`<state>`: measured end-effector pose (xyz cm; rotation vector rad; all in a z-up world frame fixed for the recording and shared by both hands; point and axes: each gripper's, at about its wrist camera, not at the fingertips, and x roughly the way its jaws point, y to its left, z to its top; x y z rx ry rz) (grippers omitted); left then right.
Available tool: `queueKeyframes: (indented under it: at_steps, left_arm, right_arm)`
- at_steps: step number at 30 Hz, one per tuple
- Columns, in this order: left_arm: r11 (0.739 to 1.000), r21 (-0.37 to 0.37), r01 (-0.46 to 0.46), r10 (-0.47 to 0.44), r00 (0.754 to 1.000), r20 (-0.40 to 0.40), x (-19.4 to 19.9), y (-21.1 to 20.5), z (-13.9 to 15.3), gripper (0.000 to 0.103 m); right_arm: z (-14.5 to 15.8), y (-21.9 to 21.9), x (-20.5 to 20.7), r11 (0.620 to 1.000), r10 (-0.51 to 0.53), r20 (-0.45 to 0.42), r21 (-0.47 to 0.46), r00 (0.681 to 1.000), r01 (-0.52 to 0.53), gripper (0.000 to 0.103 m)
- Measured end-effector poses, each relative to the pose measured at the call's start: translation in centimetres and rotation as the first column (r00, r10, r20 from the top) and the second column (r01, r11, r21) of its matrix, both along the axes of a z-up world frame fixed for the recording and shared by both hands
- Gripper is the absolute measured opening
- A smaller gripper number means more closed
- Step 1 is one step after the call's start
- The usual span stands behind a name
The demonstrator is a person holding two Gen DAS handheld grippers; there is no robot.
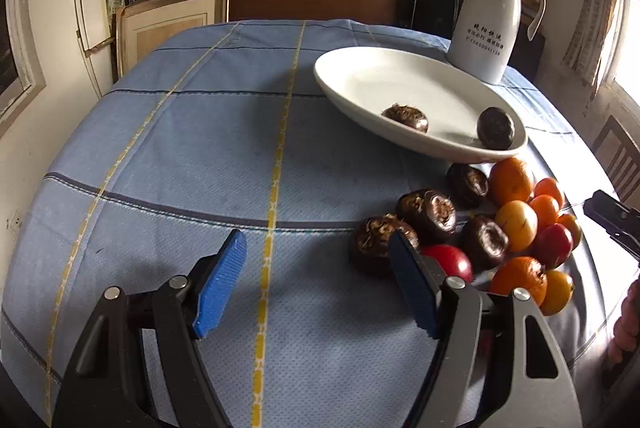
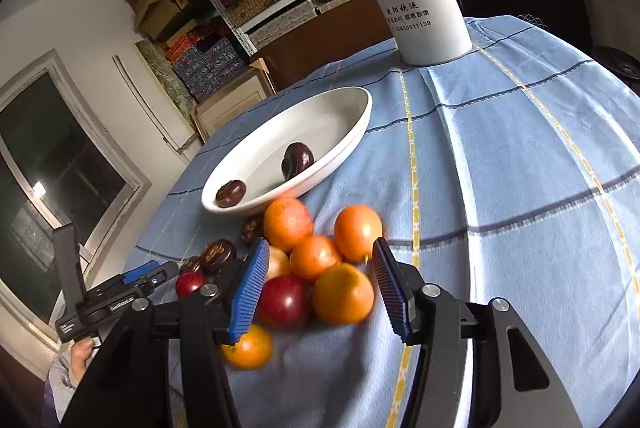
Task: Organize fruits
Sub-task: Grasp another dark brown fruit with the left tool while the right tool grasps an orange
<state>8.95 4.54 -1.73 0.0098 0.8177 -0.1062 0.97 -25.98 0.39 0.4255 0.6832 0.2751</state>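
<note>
Beside the white dish [image 1: 420, 100] holding two water chestnuts [image 1: 405, 117], the fruit pile [image 2: 320, 268] is sitting before a thermos jug [image 2: 416, 0]. Left gripper [image 1: 316, 284] and right gripper [image 2: 320, 292] are hovering, jaws spread, empty.

Strong daylight is admitted from a blown-out window [image 1: 628, 68], and the tablecloth [image 2: 500, 188] is streaked with glare. Edges are bent by fisheye distortion; the nearest orange [image 2: 249, 348] is blurred.
</note>
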Motion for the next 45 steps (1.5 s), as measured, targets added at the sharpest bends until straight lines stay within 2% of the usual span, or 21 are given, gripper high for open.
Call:
queueKeyframes:
  at_steps: [4,9,12,14,17,19,22,25,26,28,31,35,37,38,41,45]
  left_arm:
    - [1.0,0.009,0.002,-0.002,1.0,0.001,0.3,-0.1,-0.1,0.073]
    - [0.997,0.015,0.08,-0.08,0.997,-0.012,1.0,-1.5,-0.3,0.074]
    - [0.998,-0.02,0.064,-0.065,0.997,-0.04,1.9,-0.7,-0.5,0.086]
    - [0.997,-0.06,0.058,-0.062,0.996,-0.065,2.2,0.3,-0.8,0.089]
    - [0.999,-0.013,-0.043,0.043,0.998,-0.042,1.9,2.3,-0.6,0.09]
    - [0.998,-0.011,-0.057,0.056,0.998,-0.037,1.7,2.8,-0.5,0.09]
    - [0.999,0.043,-0.014,0.015,1.0,-0.027,1.4,1.5,-0.5,0.088]
    - [0.992,0.11,0.068,-0.064,0.997,-0.043,1.5,-0.5,-0.9,0.088]
    - [0.99,0.117,0.077,-0.071,0.996,-0.054,1.7,-0.8,-1.1,0.086]
    - [0.993,0.096,0.071,-0.064,0.995,-0.076,2.1,-0.2,-1.4,0.061]
    - [0.999,0.034,0.034,-0.031,0.997,-0.076,2.4,1.0,-1.2,0.044]
    - [0.999,0.035,0.038,-0.036,0.997,-0.073,2.4,0.8,-1.2,0.043]
    - [0.999,0.031,0.041,-0.039,0.997,-0.074,2.4,0.8,-1.2,0.043]
    - [0.999,0.03,0.041,-0.039,0.996,-0.074,2.4,0.8,-1.2,0.043]
    - [0.999,0.025,0.044,-0.042,0.996,-0.076,2.4,0.8,-1.2,0.043]
    - [0.997,-0.003,0.072,-0.072,0.995,-0.069,2.1,0.6,-1.1,0.041]
  right_arm:
    - [-0.3,0.1,-0.7,1.0,0.013,-0.012,0.005,1.0,-0.013,0.059]
    - [-0.6,0.1,-0.7,1.0,0.013,-0.027,0.007,1.0,-0.013,0.061]
    - [-0.6,0.2,-0.7,1.0,0.013,-0.028,0.008,1.0,-0.013,0.061]
    - [-0.6,0.1,-0.7,1.0,0.01,-0.031,0.012,0.999,-0.009,0.061]
    - [-0.8,-0.3,-0.9,1.0,-0.011,-0.037,0.023,0.999,0.012,0.061]
    - [-0.9,-0.3,-0.8,1.0,-0.017,-0.048,0.026,0.999,0.018,0.061]
    - [-1.1,-0.1,-0.7,1.0,-0.016,-0.063,0.014,0.998,0.016,0.061]
    - [-1.2,-0.3,-0.6,1.0,-0.023,-0.068,0.014,0.997,0.024,0.061]
    - [-1.3,-0.4,-0.6,1.0,-0.026,-0.073,0.012,0.997,0.027,0.061]
    - [-1.4,-0.4,-0.5,1.0,-0.026,-0.082,0.006,0.996,0.027,0.061]
    - [-1.7,-0.5,-0.4,1.0,-0.025,-0.099,0.005,0.995,0.026,0.06]
    - [-1.9,-0.1,-0.1,1.0,0.0,-0.124,-0.003,0.992,0.0,0.058]
    - [-2.0,0.5,0.0,0.999,0.027,-0.136,-0.013,0.99,-0.029,0.054]
    - [-2.2,0.6,0.2,0.999,0.039,-0.15,-0.012,0.988,-0.041,0.048]
    - [-2.6,0.1,0.4,0.999,0.043,-0.166,0.032,0.985,-0.038,0.038]
    - [-2.9,-0.2,0.6,0.997,0.056,-0.168,0.068,0.984,-0.045,0.035]
